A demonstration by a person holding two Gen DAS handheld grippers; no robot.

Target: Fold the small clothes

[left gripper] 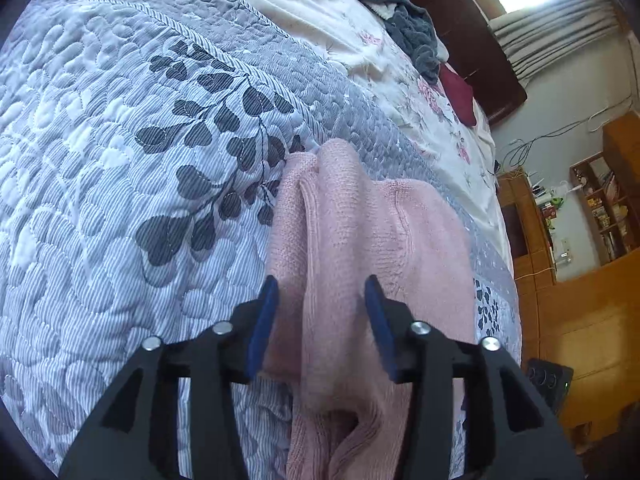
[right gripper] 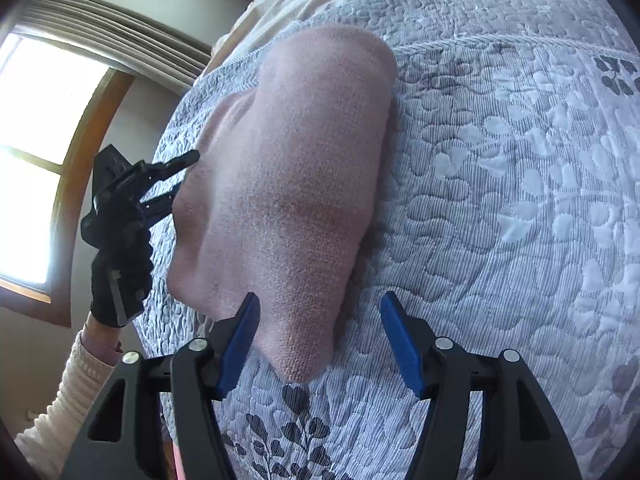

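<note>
A pink knitted garment [left gripper: 360,240] lies folded and bunched on the grey quilted bedspread [left gripper: 100,160]. My left gripper [left gripper: 322,292] is open, its blue fingers straddling a raised fold of the pink knit. In the right wrist view the same garment [right gripper: 292,184] stretches away from the camera. My right gripper [right gripper: 318,308] is open just above the garment's near corner, the left finger over the cloth, the right one over the quilt. The left gripper [right gripper: 176,178] also shows at the garment's left edge, held by a black-gloved hand [right gripper: 116,280].
A dark grey garment [left gripper: 404,20] and a maroon cloth [left gripper: 458,92] lie on the floral sheet [left gripper: 320,20] at the far side of the bed. Wooden shelves [left gripper: 600,204] and a power strip [left gripper: 548,376] stand beyond the bed edge. A window [right gripper: 32,160] is at left.
</note>
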